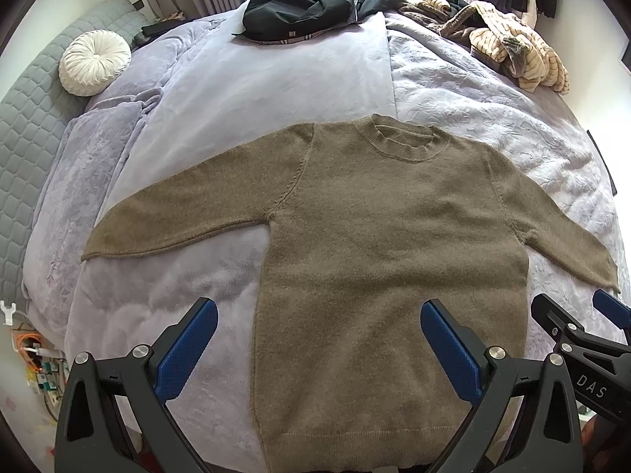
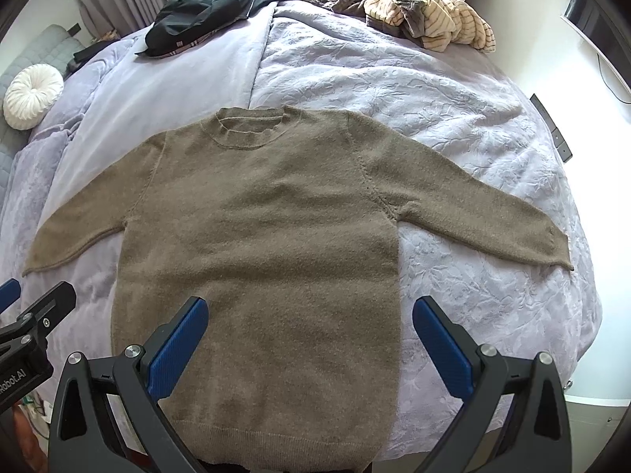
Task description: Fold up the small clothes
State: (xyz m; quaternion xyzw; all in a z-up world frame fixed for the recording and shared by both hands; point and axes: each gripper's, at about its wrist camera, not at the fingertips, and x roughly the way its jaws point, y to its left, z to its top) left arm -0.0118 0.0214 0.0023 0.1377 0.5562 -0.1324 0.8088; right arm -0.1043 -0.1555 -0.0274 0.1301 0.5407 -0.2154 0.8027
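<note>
1. On the lavender bed (image 1: 276, 79), a brown sweater (image 1: 374, 236) is being displayed flat, front up, collar pointing away and both sleeves spread outward
2. Above the hem end, the left tongs (image 1: 318, 351) are being held spread wide and empty, nothing being pinched
3. Just beside them, the right tongs (image 2: 310, 349) are likewise being held spread and empty over the lower body of the sweater
4. No fold is being shown yet, so a sleeve fold is being judged the likely first step
5. For a clean result, each cuff is best being pinched near its end and carried across the chest, with the shoulder line kept straight
6. Care is being advised that only the knit is caught, not the soft cover beneath
</note>
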